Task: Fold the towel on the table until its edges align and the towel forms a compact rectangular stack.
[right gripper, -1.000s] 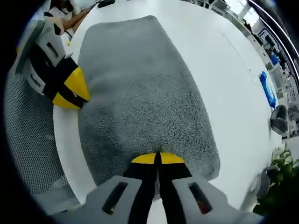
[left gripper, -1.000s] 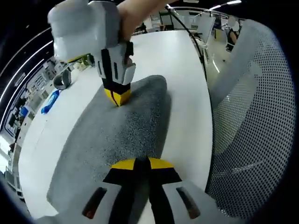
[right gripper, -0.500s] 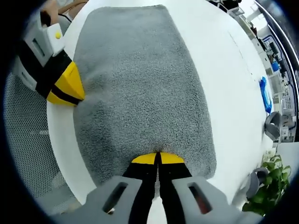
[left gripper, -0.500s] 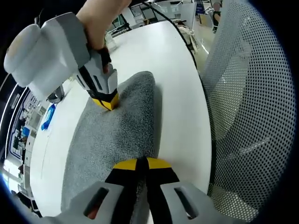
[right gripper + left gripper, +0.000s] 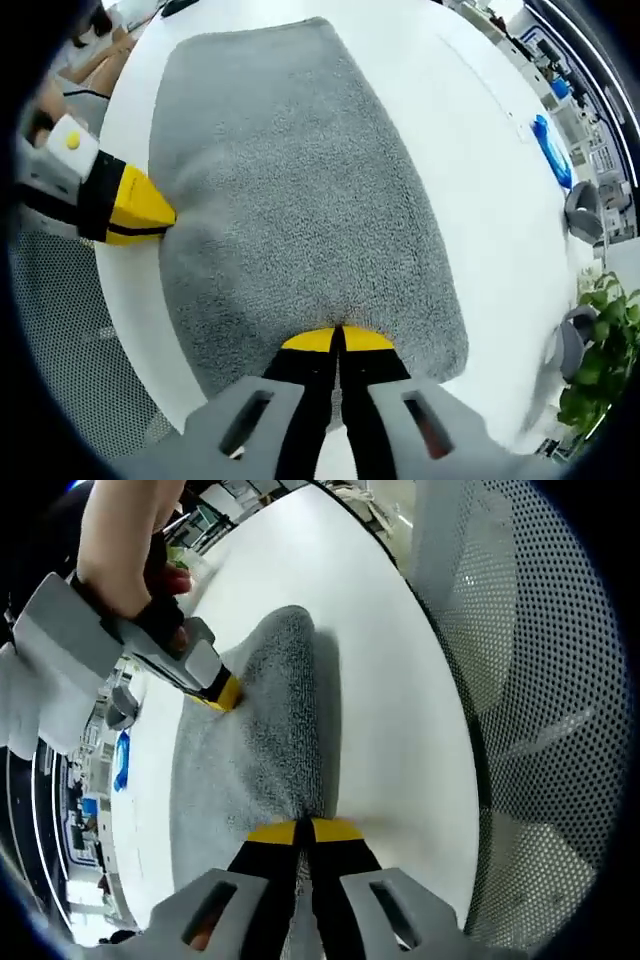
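Towel [image 5: 300,200] first: we see a grey, nubby cloth lying on the white table [image 5: 470,170], spread out in the right gripper view as a long rounded shape running away from the camera. In the left gripper view the towel [image 5: 260,750] looks narrower and bunched along one long edge, close to the table's rim, with a mesh chair [image 5: 540,680] just past that rim.

We see the right gripper [image 5: 337,340] with its yellow-tipped jaws pressed together, pinching the near edge of the towel. In the left gripper view it [image 5: 222,692] comes in from the upper left, held by a hand [image 5: 130,550], its yellow tip biting the far part of the cloth.

We see the left gripper [image 5: 303,831] likewise closed, its two yellow tips meeting on the towel's near end, where the cloth rises into a ridge between them. In the right gripper view the same tool [image 5: 135,207] enters from the left and touches the towel's side edge.

Well off on the table we make out a blue object [image 5: 552,150], and beyond the table's edge a green plant [image 5: 590,390]; a grey item sits near it, too blurred for us to name.
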